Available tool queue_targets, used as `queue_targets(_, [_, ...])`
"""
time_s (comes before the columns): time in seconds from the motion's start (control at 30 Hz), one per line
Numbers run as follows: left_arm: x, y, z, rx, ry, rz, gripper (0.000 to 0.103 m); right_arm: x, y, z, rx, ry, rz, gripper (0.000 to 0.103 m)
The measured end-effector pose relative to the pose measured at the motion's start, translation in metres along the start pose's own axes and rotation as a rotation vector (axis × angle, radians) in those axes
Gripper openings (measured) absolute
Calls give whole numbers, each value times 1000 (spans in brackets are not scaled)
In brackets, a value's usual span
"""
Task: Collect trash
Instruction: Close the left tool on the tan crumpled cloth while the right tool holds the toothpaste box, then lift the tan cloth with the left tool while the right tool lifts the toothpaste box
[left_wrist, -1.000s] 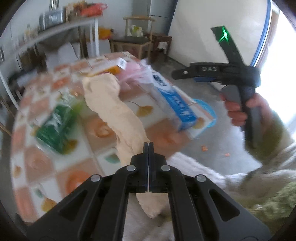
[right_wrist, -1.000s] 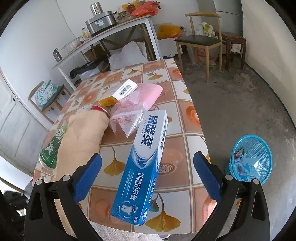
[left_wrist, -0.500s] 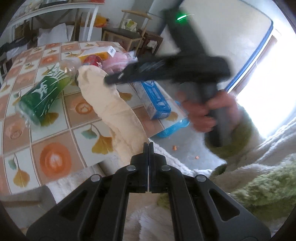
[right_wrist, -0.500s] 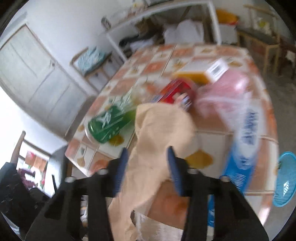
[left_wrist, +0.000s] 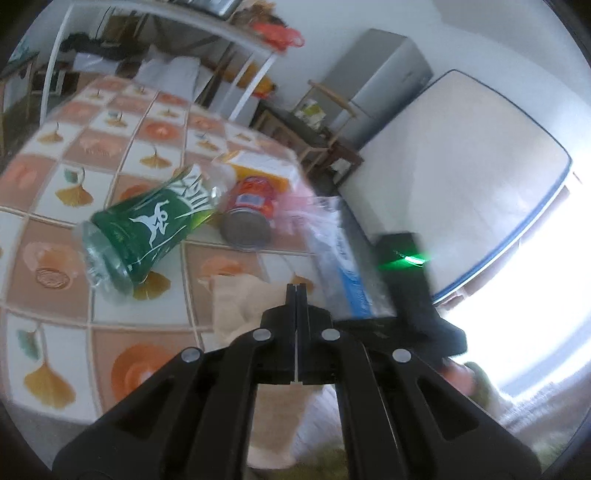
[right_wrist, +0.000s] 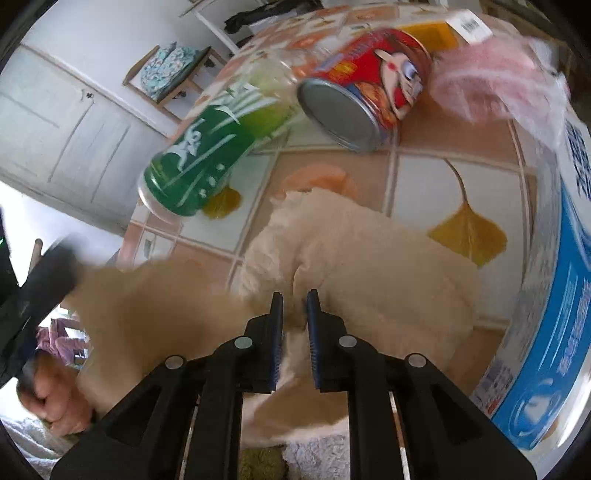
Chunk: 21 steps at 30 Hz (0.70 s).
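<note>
Right wrist view: a beige paper bag (right_wrist: 354, 266) is seen lying crumpled at the near edge of the tiled surface (right_wrist: 417, 184), part of it hanging over the edge. A fold of it sits between the blue-padded fingers of the right gripper (right_wrist: 294, 306), which are closing on it; whether the pads are already pressing cannot be told for sure, though the gap is narrow. The left gripper (left_wrist: 296, 291) is seen fully closed over the bag's near part, apparently pinching it, the contact itself being hidden.

Just beyond the bag, a green bottle (right_wrist: 207, 147) and a red can (right_wrist: 369, 85) lie on their sides. A pink plastic wrapper (right_wrist: 491, 77) and a blue-and-white toothpaste box (right_wrist: 554, 295) lie to the right, the box just beside the bag.

Only a thin fold seems to be caught, so the paper could tear or slip out when lifted. If the bag is dragged, the box could be pushed off the edge, and the can or bottle could be set rolling.
</note>
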<state>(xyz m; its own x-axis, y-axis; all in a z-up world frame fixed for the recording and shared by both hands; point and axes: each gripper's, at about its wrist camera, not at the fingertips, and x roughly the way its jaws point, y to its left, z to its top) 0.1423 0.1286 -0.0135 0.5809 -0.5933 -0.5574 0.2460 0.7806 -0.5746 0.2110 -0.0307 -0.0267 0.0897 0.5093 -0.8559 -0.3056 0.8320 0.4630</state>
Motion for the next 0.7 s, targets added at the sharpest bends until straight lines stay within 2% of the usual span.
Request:
queue_targets(0.1, [35, 14, 3, -36, 54, 25, 0, -13, -2, -6, -3, -38, -12, 14])
queue_targets(0.3, [70, 23, -2, -77, 122, 37, 0, -40, -2, -11, -47, -120, -29, 14])
queue_targets(0.43, [79, 26, -12, -100, 164, 46, 0, -33, 0, -9, -58, -98, -16, 14])
queue_targets(0.53, [82, 36, -17, -157, 183, 23, 0, -22, 4, -9, -71, -73, -26, 14])
queue_targets(0.6, [83, 44, -18, -201, 187, 1, 4, -14, 3, -9, -67, -52, -36, 14])
queue_targets(0.67, [81, 52, -20, -252, 182, -29, 15, -7, 0, -7, -56, -37, -36, 14])
queue_targets(0.7, [79, 55, -20, -268, 176, -42, 17, -7, 0, -6, -54, -41, -29, 14])
